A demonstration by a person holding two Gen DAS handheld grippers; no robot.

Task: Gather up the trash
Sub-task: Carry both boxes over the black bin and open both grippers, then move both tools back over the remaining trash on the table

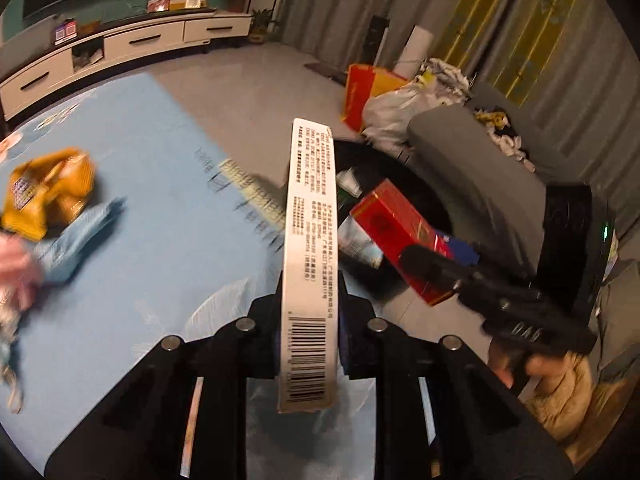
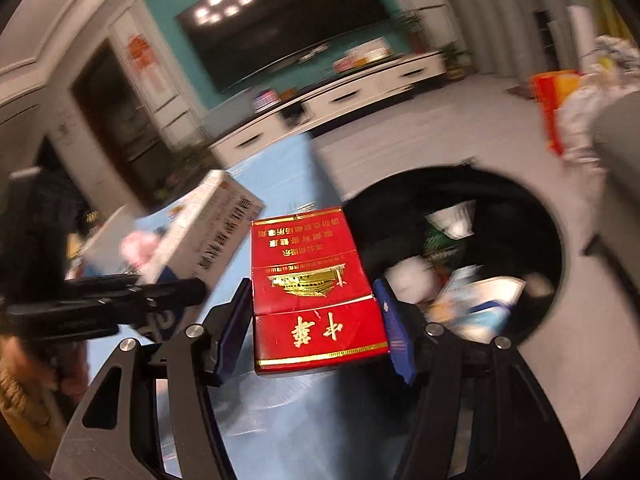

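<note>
The left gripper (image 1: 310, 344) has its fingers (image 1: 266, 344) clamped on the narrow edge of a thin white box (image 1: 310, 248), which stands up between them with its barcode end nearest the camera and its far end reaching out past the right edge of the blue surface (image 1: 140, 200). The right gripper (image 2: 316, 320) has its blue-padded fingers (image 2: 394, 336) pressed on both sides of a red cigarette pack (image 2: 316, 292), held flat, with its far end pointing at the open black trash bin (image 2: 552, 240) on the floor just beyond the surface's edge. The bin already holds crumpled white paper and wrappers.

Both items look close to the drop, the red pack nearer the bin's mouth than the white box.

Back on the surface, near its left edge, a crumpled yellow wrapper (image 1: 48, 192) and a pale blue wrapper (image 1: 80, 232) lie touching each other, not yet collected.

The risks, as I judge them: the white box is pinched only near one end, so it could swing or slip in the grip and, released early, land on the floor short of the bin. The two grippers are close together in both views, so they could knock each other at the bin mouth. Both views are blurred, so exact clearances are hard to read.
</note>
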